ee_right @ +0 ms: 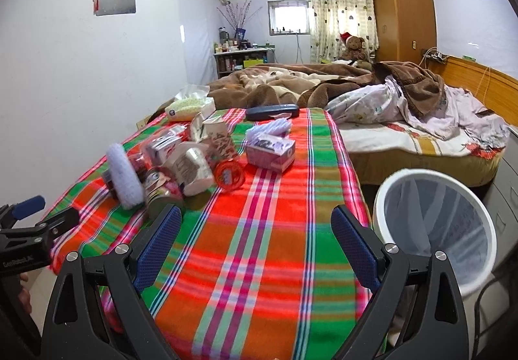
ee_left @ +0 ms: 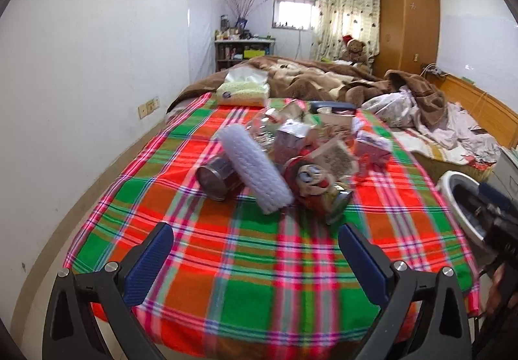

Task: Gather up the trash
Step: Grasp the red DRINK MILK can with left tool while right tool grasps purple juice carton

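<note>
A bedroom with white walls is seen, its bed covered at the near end by a plaid cloth (ee_left: 246, 266) in red, green and orange. Beyond the cloth's far edge, a rumpled brown blanket (ee_right: 291, 81) is heaped across the mattress, and a wooden wardrobe (ee_right: 401, 6) stands in the far right corner.

The trash is gathered in a loose pile on the left half of the cloth, toward its far end. A white foam roll (ee_left: 254, 170) lies tilted over a metal can (ee_left: 215, 178) on its side, and a red cartoon-printed can (ee_left: 315, 190) lies just beside them at the pile's near edge. Crumpled cartons (ee_right: 194, 165) are stacked behind, with a pink tissue box (ee_right: 270, 152) a little apart toward the middle and a dark case (ee_right: 272, 112) at the far edge. A bag of pale pellets (ee_left: 242, 91) sits at the far left corner.

The near half of the cloth is left bare, giving open room in front of the pile up to the near edge. A white bin (ee_right: 433, 224) lined with a clear bag stands on the floor just off the right edge.

The left gripper (ee_left: 255, 259) is held over the bare near strip, jaws spread wide, nothing between them. The right gripper (ee_right: 255, 240) is likewise spread and empty, near the right edge beside the bin.
</note>
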A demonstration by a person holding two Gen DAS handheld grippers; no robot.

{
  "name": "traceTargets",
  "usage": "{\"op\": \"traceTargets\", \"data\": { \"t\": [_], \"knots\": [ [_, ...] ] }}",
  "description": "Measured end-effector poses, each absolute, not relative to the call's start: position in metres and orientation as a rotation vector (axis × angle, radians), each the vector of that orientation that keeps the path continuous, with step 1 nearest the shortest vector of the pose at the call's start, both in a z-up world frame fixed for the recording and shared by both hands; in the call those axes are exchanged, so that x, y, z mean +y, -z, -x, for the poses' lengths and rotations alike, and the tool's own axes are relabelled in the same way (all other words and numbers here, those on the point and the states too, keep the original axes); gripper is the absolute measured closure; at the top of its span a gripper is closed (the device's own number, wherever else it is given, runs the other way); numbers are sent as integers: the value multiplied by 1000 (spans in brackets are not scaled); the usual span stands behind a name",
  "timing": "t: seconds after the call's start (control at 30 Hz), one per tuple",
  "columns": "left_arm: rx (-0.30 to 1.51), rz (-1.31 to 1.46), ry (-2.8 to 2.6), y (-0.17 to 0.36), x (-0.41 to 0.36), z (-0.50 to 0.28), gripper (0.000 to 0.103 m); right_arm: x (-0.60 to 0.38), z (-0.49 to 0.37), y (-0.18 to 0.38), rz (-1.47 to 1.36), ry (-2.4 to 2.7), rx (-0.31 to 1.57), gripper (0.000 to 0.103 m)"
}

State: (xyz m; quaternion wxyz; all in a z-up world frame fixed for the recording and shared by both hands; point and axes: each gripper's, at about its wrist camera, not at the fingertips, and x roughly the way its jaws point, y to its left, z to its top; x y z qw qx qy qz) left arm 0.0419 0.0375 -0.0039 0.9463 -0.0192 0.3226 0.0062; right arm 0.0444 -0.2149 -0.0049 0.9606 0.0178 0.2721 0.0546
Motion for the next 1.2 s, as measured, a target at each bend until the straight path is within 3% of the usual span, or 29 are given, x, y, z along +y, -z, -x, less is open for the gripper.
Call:
{"op": "traceTargets", "data": {
  "t": [0.5, 1.1, 1.2],
  "knots": [
    [760, 87, -39, 30, 101, -141, 1, -224, -153, 13, 53, -146, 643, 7],
    [859, 78, 108, 47, 85, -224, 5, -220, -227, 38, 137, -290, 781, 8],
    [866, 89, 127, 50, 83, -231, 5, -217, -230, 39, 150, -309, 794, 15]
  ]
}}
